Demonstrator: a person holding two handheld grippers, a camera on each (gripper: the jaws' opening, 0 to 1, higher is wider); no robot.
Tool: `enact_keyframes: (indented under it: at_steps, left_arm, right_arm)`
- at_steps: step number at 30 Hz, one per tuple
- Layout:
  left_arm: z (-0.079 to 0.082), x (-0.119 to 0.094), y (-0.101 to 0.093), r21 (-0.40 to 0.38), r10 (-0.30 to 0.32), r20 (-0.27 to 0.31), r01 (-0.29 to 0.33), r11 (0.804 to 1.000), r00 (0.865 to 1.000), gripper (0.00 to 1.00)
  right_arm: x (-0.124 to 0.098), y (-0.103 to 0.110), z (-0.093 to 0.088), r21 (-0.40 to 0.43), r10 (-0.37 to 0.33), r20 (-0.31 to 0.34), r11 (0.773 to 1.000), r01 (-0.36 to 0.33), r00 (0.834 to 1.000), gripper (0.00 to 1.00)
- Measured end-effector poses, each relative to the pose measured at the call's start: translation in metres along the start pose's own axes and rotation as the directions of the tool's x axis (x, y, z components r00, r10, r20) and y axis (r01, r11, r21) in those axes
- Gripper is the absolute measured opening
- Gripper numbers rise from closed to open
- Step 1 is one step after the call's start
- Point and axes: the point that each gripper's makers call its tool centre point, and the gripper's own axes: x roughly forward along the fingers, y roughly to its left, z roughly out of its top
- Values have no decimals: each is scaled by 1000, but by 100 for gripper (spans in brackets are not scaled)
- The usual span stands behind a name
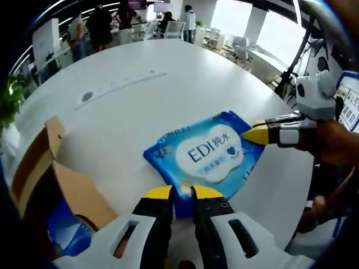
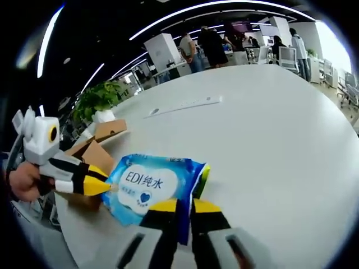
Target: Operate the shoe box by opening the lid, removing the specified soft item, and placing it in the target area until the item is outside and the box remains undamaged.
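The blue wet-wipe pack [image 1: 205,158], with a white cloud-shaped label printed "EDI", lies flat on the white round bench [image 1: 168,89], fully outside the cardboard shoe box [image 1: 53,179]; in the left gripper view the box stands open just beside the pack, on the side away from the right gripper, its brown flaps raised and something blue showing inside it; the left gripper [image 1: 180,193] has its 2 yellow-tipped fingers closed on the pack's near edge, a thin fold of the blue wrapper pinched between them; in the same view the right gripper [image 1: 255,134] reaches the pack's far corner, its yellow tip touching the wrapper; in the right gripper view the right gripper [image 2: 184,206] sits with its 2 fingers drawn close together at the pack's [image 2: 151,188] edge, the blue wrapper caught between the yellow tips; there the left gripper [image 2: 104,186] meets the opposite end of the pack, held by a person's hand [image 2: 22,182], with the box [image 2: 98,147] right behind it; farther across the bench from the pack lies a long white power strip [image 2: 185,105]; beyond the bench's edge a potted green plant [image 2: 98,98] stands, and several people [image 2: 210,45] stand among office desks in the background.
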Motion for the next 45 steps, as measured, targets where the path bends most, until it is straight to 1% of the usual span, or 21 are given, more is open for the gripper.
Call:
enact_keyframes:
  at_steps: [5, 8, 13, 16, 19, 23, 25, 28, 33, 38, 41, 43, 45]
  left_arm:
    - [1, -6, 2, -10, 12, 3, -12, 1000, 1000, 14]
    - [1, -10, 2, 0, 11, 7, -11, 1000, 1000, 15]
    - [2, -17, 2, -1, 12, 23, -12, 1000, 1000, 16]
    - [1, -22, 0, -2, -2, 38, 2, 1000, 999, 17]
    - [2, -29, -4, -13, -30, 70, 31, 999, 997, 20]
    - [1, -37, -4, -8, -41, 90, 42, 999, 995, 21]
    - [1, -42, -4, -11, -49, 103, 50, 999, 993, 21]
    - [-1, -49, -1, -15, -44, 110, 46, 999, 993, 22]
    - [1, -65, -1, -20, -59, 154, 63, 998, 986, 23]
    - [-4, -79, 2, -23, -66, 172, 70, 997, 983, 25]
    - [-8, -87, 6, -28, -65, 187, 71, 997, 980, 25]
    - [-10, -91, 13, -35, -61, 192, 69, 997, 979, 25]
    - [-14, -96, 21, -35, -44, 199, 52, 998, 979, 25]
  right_arm:
    - [-5, 0, -1, 9, -18, 3, 1000, 18, 1000, 3]
    - [-9, 0, 0, 25, -25, 8, 999, 25, 1000, 5]
    - [-14, 2, 0, 27, -36, 15, 999, 36, 999, 8]
    - [-17, 5, -1, 29, -38, 18, 999, 37, 999, 11]
    - [-22, 9, -3, 28, -40, 17, 999, 40, 999, 14]
    - [-27, 14, -4, 22, -46, 24, 999, 46, 999, 16]
    - [-30, 18, -4, 29, -43, 29, 999, 42, 999, 16]
    - [-35, 25, -1, 26, -43, 44, 999, 42, 998, 17]
    - [-42, 37, 4, 23, -41, 67, 999, 39, 997, 19]
    - [-45, 53, 1, 7, -22, 70, 1000, 22, 997, 21]
    - [-45, 63, -1, -8, -11, 69, 1000, 12, 998, 22]
    - [-45, 69, -2, -12, 0, 74, 1000, 1, 997, 23]
    - [-45, 76, -2, -19, 10, 75, 1000, -8, 997, 24]
